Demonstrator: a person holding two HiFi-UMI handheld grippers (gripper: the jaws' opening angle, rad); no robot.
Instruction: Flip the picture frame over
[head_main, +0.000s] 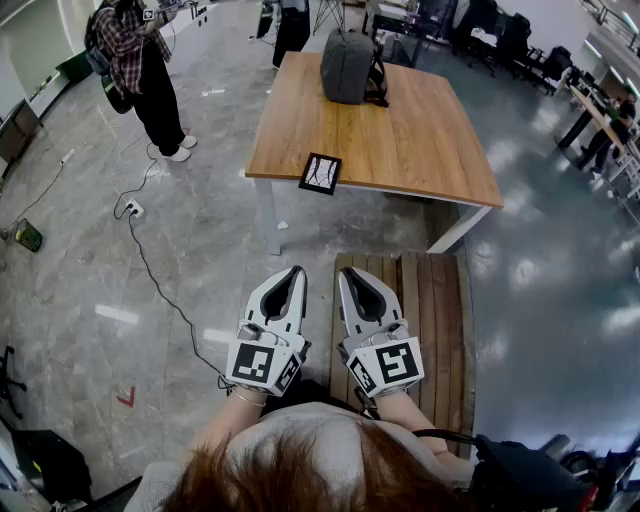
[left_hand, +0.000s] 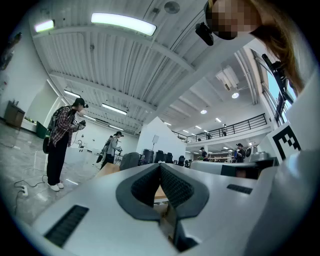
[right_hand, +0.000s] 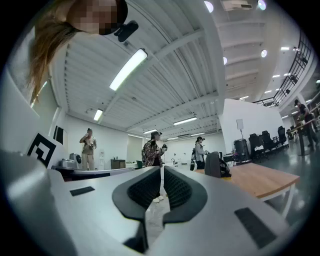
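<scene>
I hold my left gripper (head_main: 295, 272) and my right gripper (head_main: 348, 273) side by side in front of me, well short of the desk (head_main: 430, 150). Both have their jaws together with nothing between them. The picture frame (head_main: 320, 173) lies flat at my 12 o'clock, by the desk's near edge toward its left corner. A grey backpack (head_main: 347, 65) stands further along at 12 o'clock, by the far edge. A person in a plaid shirt (head_main: 135, 60) stands on the floor at 10 o'clock.
</scene>
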